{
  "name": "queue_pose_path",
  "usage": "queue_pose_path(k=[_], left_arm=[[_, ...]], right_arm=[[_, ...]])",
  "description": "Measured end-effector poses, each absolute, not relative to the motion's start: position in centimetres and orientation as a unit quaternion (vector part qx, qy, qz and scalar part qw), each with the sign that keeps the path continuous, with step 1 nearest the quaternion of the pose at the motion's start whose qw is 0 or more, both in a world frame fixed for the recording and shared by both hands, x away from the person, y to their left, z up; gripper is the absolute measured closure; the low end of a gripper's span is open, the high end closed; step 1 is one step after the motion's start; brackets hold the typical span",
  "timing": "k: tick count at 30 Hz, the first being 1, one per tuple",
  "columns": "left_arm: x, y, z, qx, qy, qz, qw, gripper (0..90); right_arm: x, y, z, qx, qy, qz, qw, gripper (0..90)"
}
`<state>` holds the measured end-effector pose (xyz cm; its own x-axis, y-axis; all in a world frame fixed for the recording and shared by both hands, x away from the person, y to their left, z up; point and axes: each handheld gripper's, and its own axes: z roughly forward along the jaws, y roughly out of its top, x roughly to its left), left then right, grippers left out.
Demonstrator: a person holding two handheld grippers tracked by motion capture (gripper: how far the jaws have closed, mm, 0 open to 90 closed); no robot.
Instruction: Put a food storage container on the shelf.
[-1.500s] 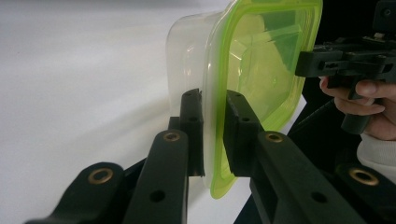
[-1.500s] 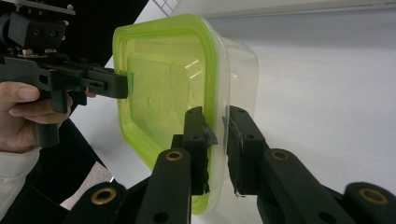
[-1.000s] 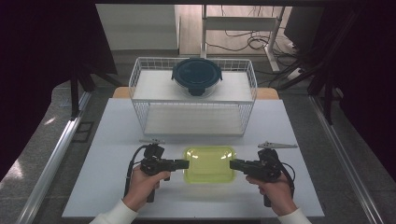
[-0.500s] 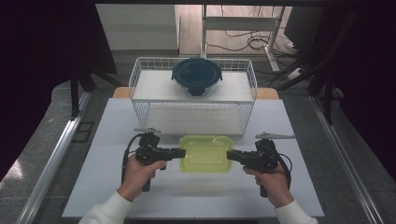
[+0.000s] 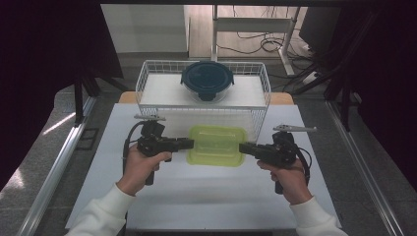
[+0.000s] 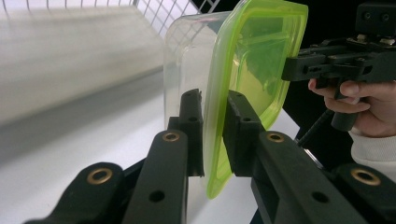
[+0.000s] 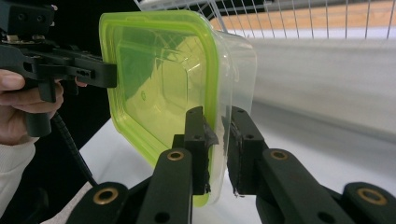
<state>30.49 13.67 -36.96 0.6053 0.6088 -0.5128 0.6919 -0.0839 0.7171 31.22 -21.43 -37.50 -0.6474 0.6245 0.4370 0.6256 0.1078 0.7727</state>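
A clear rectangular container with a yellow-green lid [image 5: 217,144] hangs above the white table, held level between both hands. My left gripper [image 5: 191,143] is shut on its left rim, and in the left gripper view the lid's edge [image 6: 215,140] sits pinched between the two black jaws. My right gripper [image 5: 242,148] is shut on the opposite rim; the right gripper view shows the lid [image 7: 163,84] and clear wall clamped between its jaws. A round container with a dark blue lid [image 5: 207,80] rests inside the white wire basket [image 5: 147,73] at the back.
The wire basket stands directly behind the lifted container, its front wall [image 5: 162,115] close by. The white table [image 5: 206,201] stretches toward the person in front. Metal rails [image 5: 54,167] run along both sides of the table, and dark curtains hang beyond them.
Both grippers have risen with the green-lidded container between them, lifting it off the table and carrying it toward the basket.
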Motion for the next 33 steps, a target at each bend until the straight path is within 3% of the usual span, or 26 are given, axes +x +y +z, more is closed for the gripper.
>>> queue_pose_path(k=[11, 33], left_arm=[[31.1, 14.6, -32.6, 0.726, 0.428, -0.021, 0.538, 79.8], [37.4, 16.5, -26.2, 0.712, 0.423, -0.015, 0.561, 80.1]], right_arm=[[31.9, -20.7, -32.3, -0.391, -0.743, -0.543, -0.028, 78.4], [37.7, -18.7, -24.6, -0.382, -0.745, -0.545, -0.046, 78.5]])
